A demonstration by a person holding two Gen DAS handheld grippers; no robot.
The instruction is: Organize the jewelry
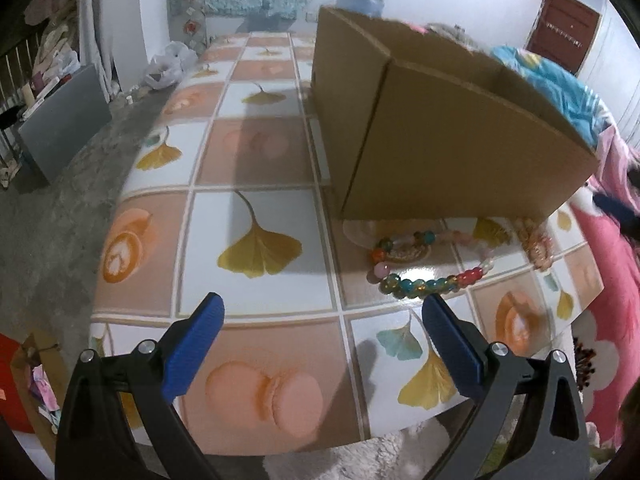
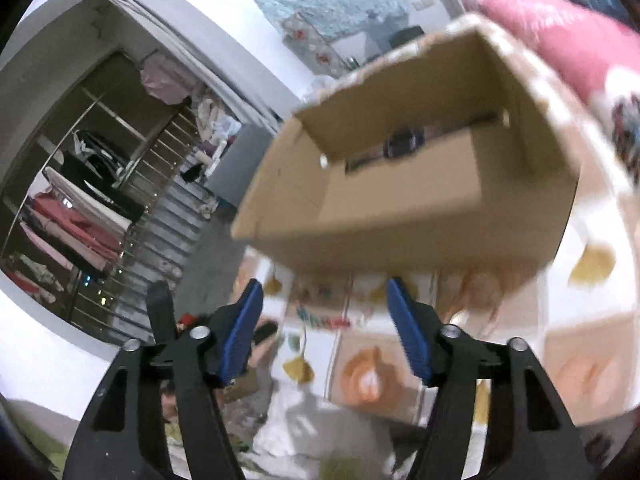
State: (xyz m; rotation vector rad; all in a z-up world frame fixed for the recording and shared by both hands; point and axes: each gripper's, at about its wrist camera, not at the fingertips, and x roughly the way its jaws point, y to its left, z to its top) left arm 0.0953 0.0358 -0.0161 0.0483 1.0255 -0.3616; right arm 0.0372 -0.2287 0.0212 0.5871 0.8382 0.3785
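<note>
Blue pads tip both black claws, and nothing lies between either pair. From the left wrist view, the left claw (image 1: 322, 316) stands wide open above the near edge of the desk (image 1: 256, 160), which is covered with a tiled pattern of ginkgo leaves, macarons and coffee cups. Just beyond its right pad lies a beaded bracelet (image 1: 428, 264) of green, blue, red, orange and pink beads, looped flat on the desk and apart from the pads. To its right, close by the desk edge, sits a paler peach-coloured string of beads (image 1: 536, 246), too blurred to read in detail. Directly behind both stands a cardboard box (image 1: 440, 128), open at the top, with the near wall just behind the bracelet. Pink and blue bedding is heaped to the right of the box.

From the right wrist view, the right claw (image 2: 324, 312) is also open, about halfway, with empty jaws, held over the near edge of the desk. This picture is smeared with motion. The same cardboard box (image 2: 400, 208) fills the middle ground, and a dark round item (image 2: 403, 145), perhaps a watch, rests against its far inner wall. A faint streak of coloured beads (image 2: 324, 320) shows on the desk between the pads and the box. At left, a railing and hanging clothes are visible.
</note>
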